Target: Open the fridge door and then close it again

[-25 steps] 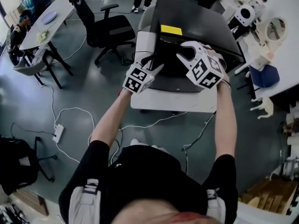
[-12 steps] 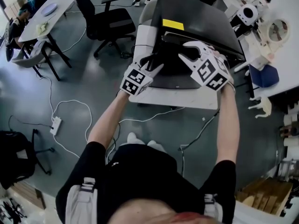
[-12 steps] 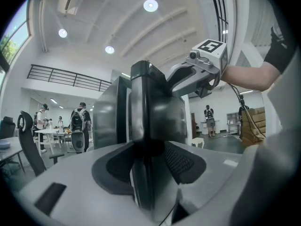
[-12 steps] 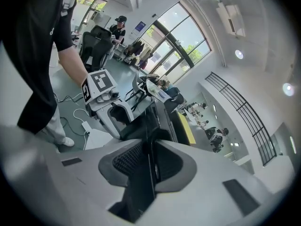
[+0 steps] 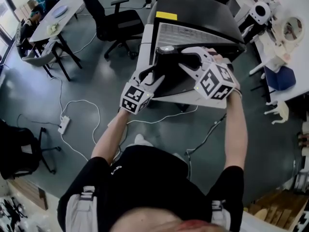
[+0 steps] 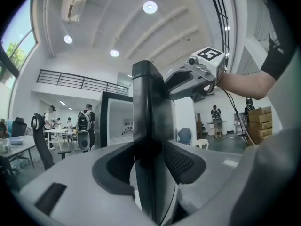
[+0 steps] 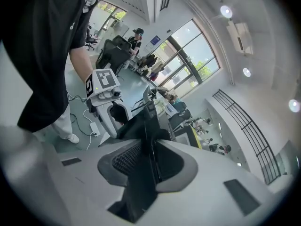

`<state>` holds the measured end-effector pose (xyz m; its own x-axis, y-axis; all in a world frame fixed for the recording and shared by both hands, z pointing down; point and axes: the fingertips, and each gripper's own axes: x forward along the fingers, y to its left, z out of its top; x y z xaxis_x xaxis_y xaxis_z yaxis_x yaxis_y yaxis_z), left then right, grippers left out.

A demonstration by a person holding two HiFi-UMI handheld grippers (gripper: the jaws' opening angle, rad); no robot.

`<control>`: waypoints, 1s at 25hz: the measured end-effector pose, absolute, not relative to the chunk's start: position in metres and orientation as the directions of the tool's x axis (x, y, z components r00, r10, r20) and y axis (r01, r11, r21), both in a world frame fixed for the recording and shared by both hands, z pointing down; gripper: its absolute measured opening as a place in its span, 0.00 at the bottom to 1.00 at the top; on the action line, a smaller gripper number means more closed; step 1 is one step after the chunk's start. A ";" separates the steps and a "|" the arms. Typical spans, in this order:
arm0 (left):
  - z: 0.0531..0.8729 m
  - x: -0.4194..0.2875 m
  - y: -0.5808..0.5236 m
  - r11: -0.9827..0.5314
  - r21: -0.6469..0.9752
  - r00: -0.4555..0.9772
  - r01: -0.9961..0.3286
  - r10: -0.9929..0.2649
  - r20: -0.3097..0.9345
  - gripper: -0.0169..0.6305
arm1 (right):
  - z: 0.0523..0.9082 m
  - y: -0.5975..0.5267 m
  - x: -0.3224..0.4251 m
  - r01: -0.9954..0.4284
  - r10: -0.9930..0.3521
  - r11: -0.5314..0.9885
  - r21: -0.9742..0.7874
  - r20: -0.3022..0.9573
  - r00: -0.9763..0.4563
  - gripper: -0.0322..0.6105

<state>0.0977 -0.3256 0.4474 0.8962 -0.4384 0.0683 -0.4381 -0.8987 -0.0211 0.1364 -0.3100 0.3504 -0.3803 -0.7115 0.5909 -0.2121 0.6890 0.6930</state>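
A small black fridge (image 5: 205, 11) with a yellow sticker (image 5: 166, 15) stands on a low white stand (image 5: 147, 37). Its door (image 5: 174, 81) is swung part-way open, and the white grille inside (image 5: 193, 33) shows. My left gripper (image 5: 152, 75) holds the door's free edge (image 6: 148, 126); its jaws have just been closing on that edge. My right gripper (image 5: 187, 58) grips the same edge (image 7: 149, 126) a little further along; its jaws have just been opening slightly, but the pads stay on the door. Each gripper shows in the other's view: right gripper (image 6: 197, 72), left gripper (image 7: 106, 86).
A black office chair (image 5: 116, 21) stands left of the fridge, with a grey table (image 5: 58, 18) and people beyond. Cables and a power strip (image 5: 63, 124) lie on the floor at the left. A white bench with equipment (image 5: 289, 28) runs along the right.
The door has swung open toward me, baring the white interior. Both grippers have come back with its edge, and the view has shifted slightly.
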 end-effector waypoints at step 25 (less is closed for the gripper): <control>0.457 0.239 0.001 -0.806 -0.070 0.801 -0.588 -0.592 0.089 0.32 | 0.362 -0.049 0.274 -0.041 -0.695 0.642 0.766 0.558 -0.454 0.24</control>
<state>0.2392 0.0012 0.4575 0.8012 -0.5918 0.0888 -0.5877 -0.8061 -0.0700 0.2742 -0.0488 0.3624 -0.4544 -0.6947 0.5576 -0.0413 0.6417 0.7659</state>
